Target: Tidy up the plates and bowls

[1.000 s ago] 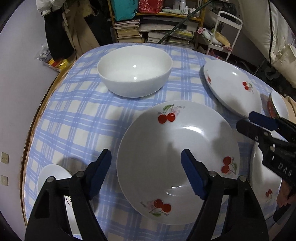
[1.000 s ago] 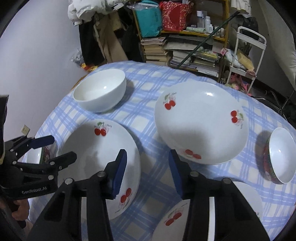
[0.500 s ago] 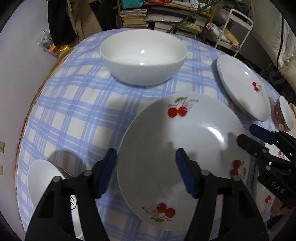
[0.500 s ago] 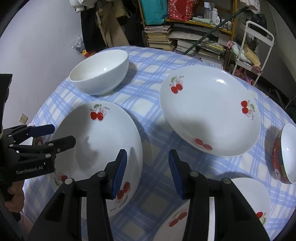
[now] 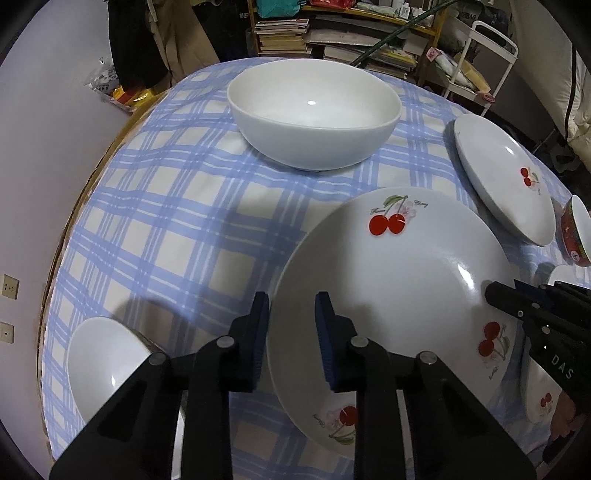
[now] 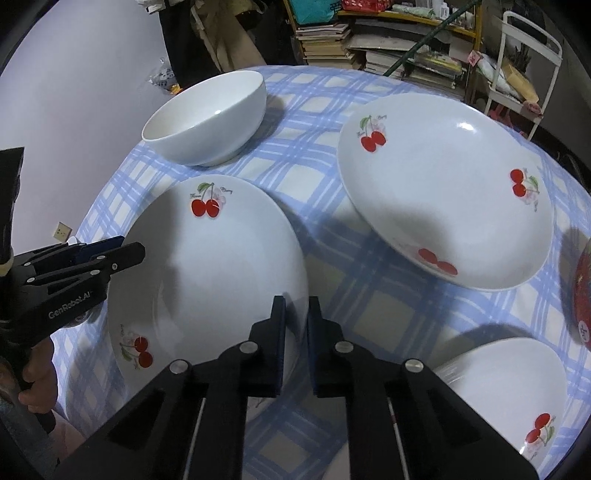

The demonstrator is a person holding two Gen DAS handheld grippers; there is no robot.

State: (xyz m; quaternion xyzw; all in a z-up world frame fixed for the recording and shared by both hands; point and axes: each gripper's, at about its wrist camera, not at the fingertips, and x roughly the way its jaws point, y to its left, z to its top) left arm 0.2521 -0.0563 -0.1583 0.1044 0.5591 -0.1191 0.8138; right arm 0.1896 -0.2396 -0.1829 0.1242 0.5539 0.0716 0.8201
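Observation:
A large white cherry-print plate (image 5: 399, 291) (image 6: 214, 273) lies on the blue checked tablecloth. My left gripper (image 5: 291, 332) straddles its left rim, jaws narrowed around the edge. My right gripper (image 6: 295, 332) straddles its right rim, jaws almost closed on the edge. Whether either pad presses the rim is unclear. A big white bowl (image 5: 314, 118) (image 6: 207, 118) stands behind. A second cherry plate (image 6: 443, 192) (image 5: 506, 177) lies to the right.
A third cherry plate (image 6: 509, 391) sits at the near right and a red-sided small bowl (image 6: 583, 295) (image 5: 576, 236) at the far right. A small white bowl (image 5: 107, 362) is near left. A bookshelf (image 6: 388, 33) and a white cart (image 6: 524, 59) stand beyond the round table.
Both grippers moved down to the large cherry plate's opposite rims and their jaws narrowed around the edges. The plate still rests on the cloth.

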